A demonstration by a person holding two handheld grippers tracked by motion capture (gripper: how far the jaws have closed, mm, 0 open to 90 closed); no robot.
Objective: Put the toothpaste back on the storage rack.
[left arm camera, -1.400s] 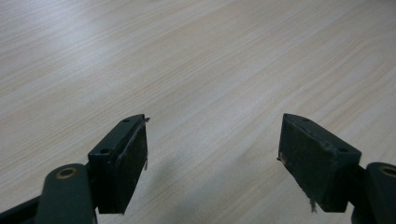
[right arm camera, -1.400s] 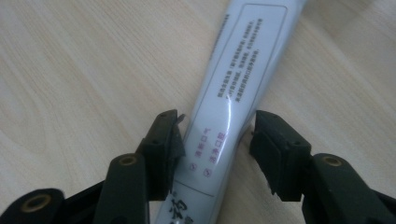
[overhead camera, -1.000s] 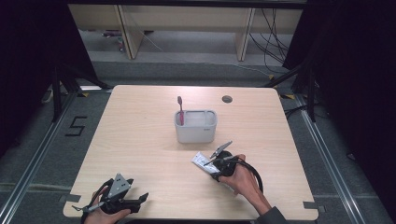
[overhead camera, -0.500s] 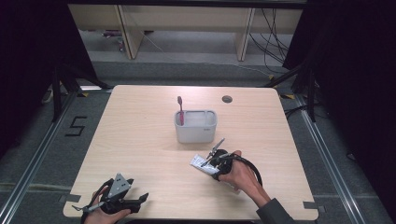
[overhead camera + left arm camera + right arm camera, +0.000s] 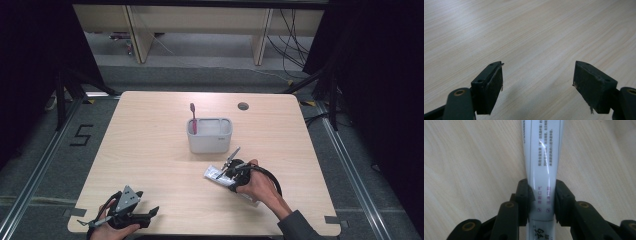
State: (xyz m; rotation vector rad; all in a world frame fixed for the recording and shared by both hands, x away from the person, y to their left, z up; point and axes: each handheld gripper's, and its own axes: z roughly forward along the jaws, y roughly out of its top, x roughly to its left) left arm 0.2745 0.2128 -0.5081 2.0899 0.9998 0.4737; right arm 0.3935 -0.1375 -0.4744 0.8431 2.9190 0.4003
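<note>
High view: right tongs [image 5: 226,169] sit on the tube [image 5: 214,173], near the bin [image 5: 210,142]. Left gripper view: left tongs [image 5: 537,85] gape wide over bare table [image 5: 529,30]. Right gripper view: jaws just closing, pads pinching the tube [image 5: 543,157], flat on the table.

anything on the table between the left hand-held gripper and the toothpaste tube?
Nothing: in the high view, bare wood runs from the left hand-held gripper to the toothpaste tube.

On the table [image 5: 150,140], a toothbrush [image 5: 193,117] stands in the holder [image 5: 210,136], behind the tube [image 5: 216,173].
</note>
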